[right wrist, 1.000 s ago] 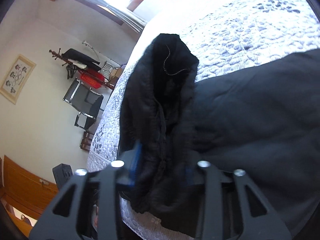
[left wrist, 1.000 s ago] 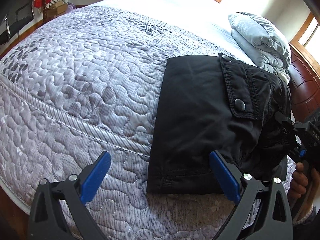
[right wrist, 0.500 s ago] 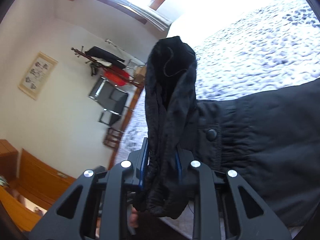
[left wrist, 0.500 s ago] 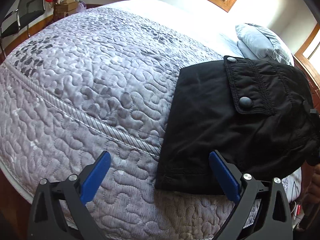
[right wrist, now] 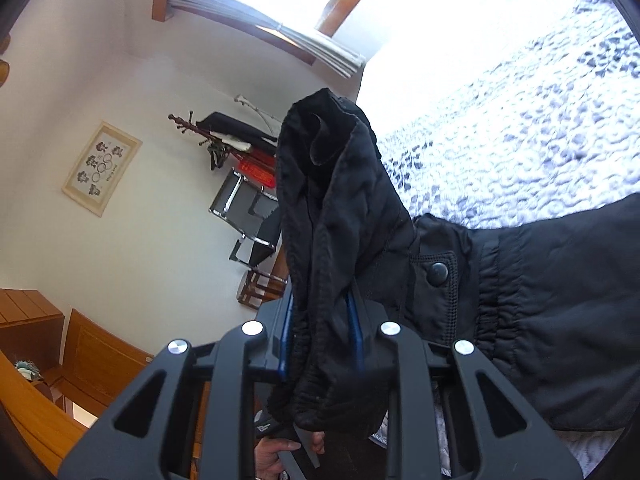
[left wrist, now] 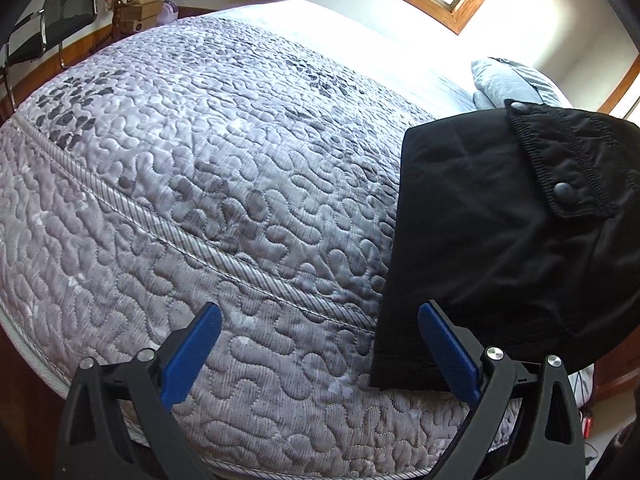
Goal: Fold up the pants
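Nearest to me, my left claw (left wrist: 316, 354) hangs wide open over the bed's near edge, gripping nothing; its right blue pad sits just at the near left corner of the pants (left wrist: 500, 240). My right claw (right wrist: 320, 332) is clamped on a thick, gathered bunch of the pants' black cloth, apparently the elastic waistband end, lifted clear of the bed. The pants lie folded into a flat dark slab on the right side of the bed (left wrist: 200, 184), long axis running from near to far, to the right of my open claw. I judge the right claw must carry its bunch over the slab while the left, being nearer the corner, pins it. Black cloth is smooth and slightly shiny, with a stitched pocket flap (left wrist: 568, 160) and round snaps. Beyond, the quilt is grey, puffy, meander-stitched, with a pillow (left wrist: 504, 80) far right.
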Demonstrator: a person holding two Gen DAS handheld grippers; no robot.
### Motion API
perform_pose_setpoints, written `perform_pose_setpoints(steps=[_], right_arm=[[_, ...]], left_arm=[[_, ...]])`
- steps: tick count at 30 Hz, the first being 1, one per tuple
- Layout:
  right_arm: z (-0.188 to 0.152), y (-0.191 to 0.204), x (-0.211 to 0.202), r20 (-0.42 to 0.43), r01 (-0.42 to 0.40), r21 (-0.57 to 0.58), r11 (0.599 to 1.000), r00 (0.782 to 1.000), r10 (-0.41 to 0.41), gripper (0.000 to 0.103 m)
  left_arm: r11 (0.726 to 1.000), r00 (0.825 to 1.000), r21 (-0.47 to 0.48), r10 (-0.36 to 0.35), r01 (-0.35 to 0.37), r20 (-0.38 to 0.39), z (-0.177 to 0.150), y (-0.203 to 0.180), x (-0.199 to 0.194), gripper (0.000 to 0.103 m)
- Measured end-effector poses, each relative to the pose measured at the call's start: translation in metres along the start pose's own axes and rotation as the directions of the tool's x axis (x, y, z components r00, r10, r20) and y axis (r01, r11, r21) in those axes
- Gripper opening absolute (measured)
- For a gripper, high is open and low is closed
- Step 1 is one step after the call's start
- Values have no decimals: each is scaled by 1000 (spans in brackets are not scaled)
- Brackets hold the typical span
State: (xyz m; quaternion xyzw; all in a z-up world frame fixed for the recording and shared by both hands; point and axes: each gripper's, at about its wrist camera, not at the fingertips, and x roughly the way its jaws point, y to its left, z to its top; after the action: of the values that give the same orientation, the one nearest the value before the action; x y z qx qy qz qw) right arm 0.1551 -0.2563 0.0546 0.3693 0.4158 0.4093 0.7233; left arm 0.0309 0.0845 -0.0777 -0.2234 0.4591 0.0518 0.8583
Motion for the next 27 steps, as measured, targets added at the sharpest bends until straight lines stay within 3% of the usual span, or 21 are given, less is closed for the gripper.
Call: perform_pose_setpoints(steps=[12,27], right_arm=[[13,-27,-65,73,71,33,997,995,-73,21],[6,-122,-110,108,138,192,972,981,-161,21]], left_arm=[[997,999,76,-19,22,-31,-12,-35,11,99],[987,998,161,-19,29,-60,-21,-69,21,99]])
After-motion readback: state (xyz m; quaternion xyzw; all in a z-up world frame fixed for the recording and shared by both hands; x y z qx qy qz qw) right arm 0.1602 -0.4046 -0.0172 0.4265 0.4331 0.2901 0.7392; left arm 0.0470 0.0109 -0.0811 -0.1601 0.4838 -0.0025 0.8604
